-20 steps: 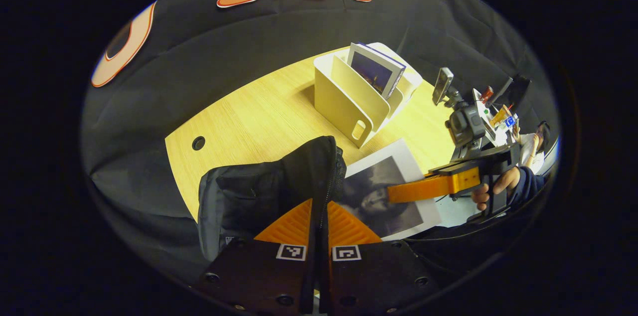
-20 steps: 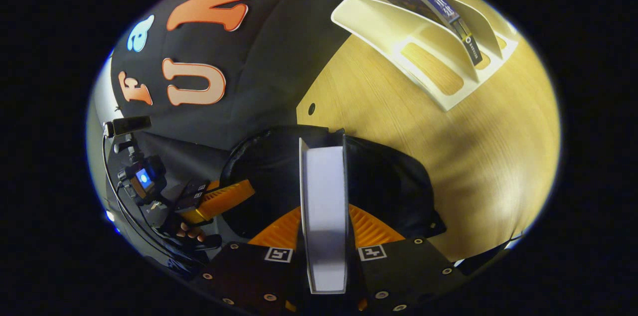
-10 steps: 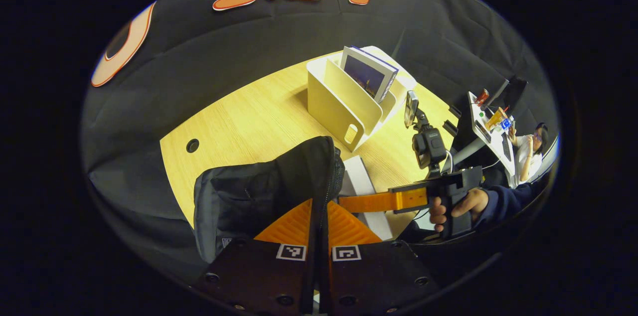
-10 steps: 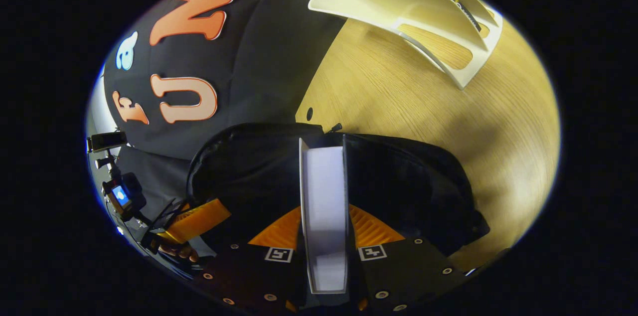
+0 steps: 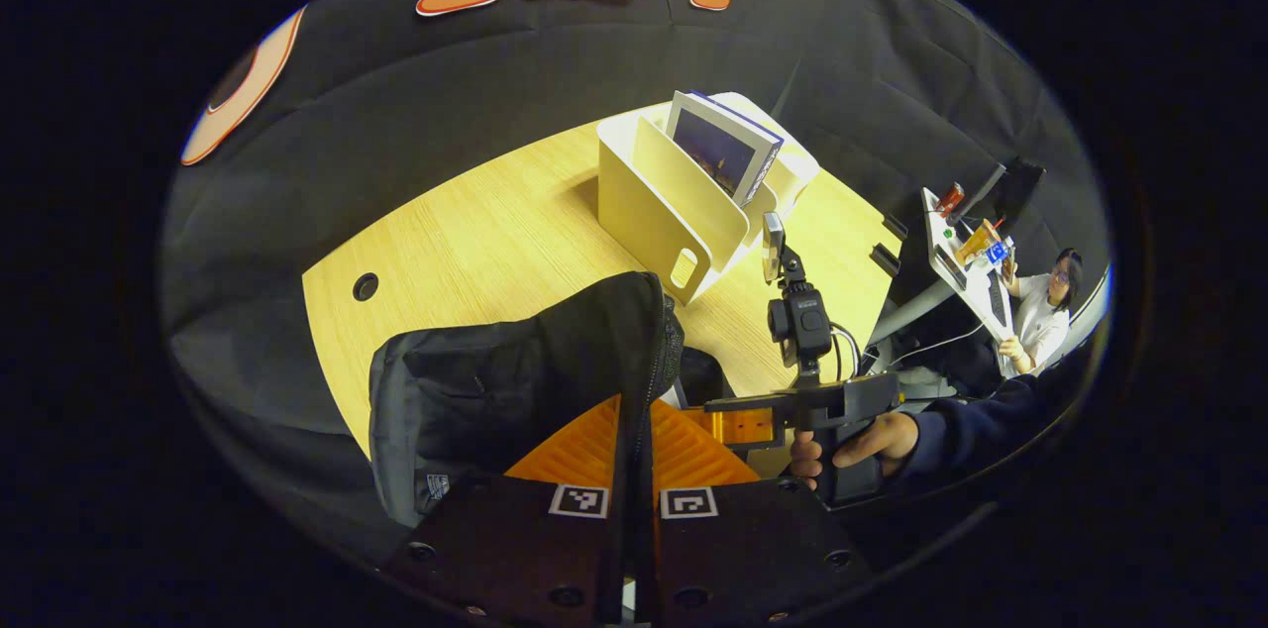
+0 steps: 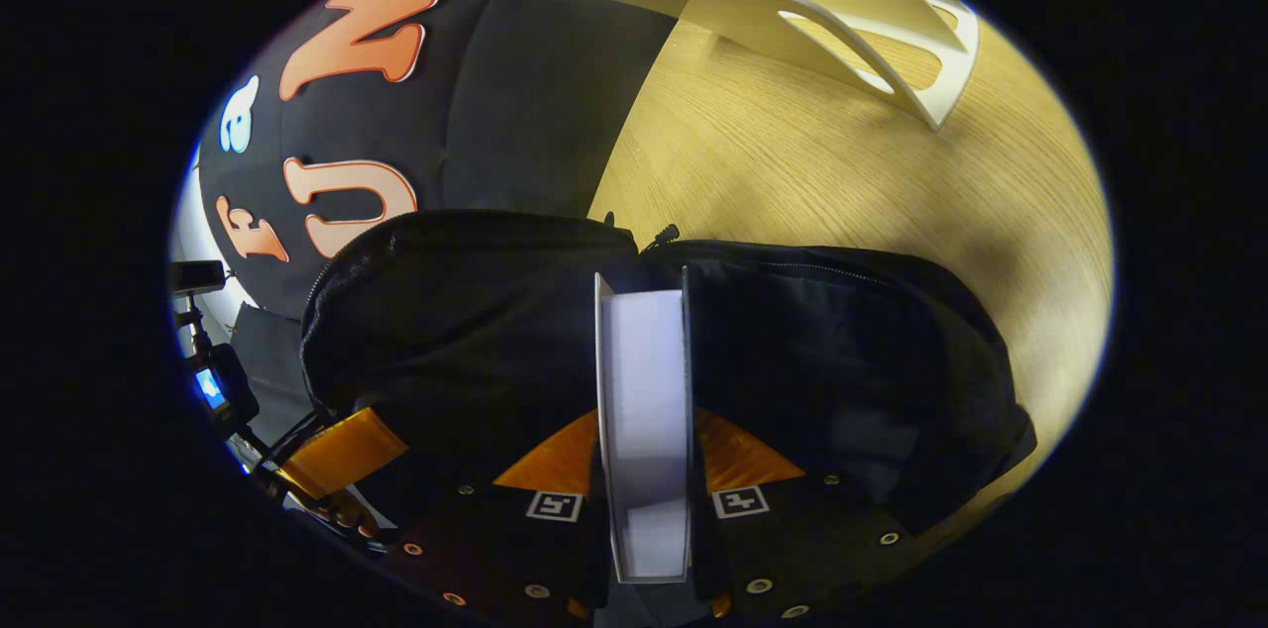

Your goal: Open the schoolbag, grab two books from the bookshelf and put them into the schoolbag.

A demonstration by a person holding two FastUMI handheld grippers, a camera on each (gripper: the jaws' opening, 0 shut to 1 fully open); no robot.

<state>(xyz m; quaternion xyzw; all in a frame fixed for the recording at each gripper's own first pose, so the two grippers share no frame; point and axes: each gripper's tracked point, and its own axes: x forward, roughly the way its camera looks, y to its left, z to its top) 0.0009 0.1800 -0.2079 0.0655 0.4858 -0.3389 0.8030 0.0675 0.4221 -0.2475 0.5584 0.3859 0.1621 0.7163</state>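
Note:
The black schoolbag (image 5: 495,380) lies on the wooden table, and my left gripper (image 5: 634,405) is shut on its zipper edge, holding that edge up. In the right gripper view, my right gripper (image 6: 644,420) is shut on a book (image 6: 644,370) whose white page edge faces the camera. The book stands between the two sides of the schoolbag (image 6: 812,341) mouth. The left gripper view has the right gripper (image 5: 728,425) reaching into the bag, with a hand (image 5: 862,440) on its grip. One more book (image 5: 718,148) leans in the cream bookshelf (image 5: 649,207).
The bookshelf (image 6: 792,4) stands beyond the bag on the table (image 5: 475,242), which has a cable hole (image 5: 366,287) at the left. A person (image 5: 1040,301) sits at a side desk far right. The left gripper (image 6: 337,450) appears at the bag's lower left.
The right gripper has moved the book down and forward into the bag mouth; its cover is now hidden in the left gripper view. The left gripper still holds the bag edge.

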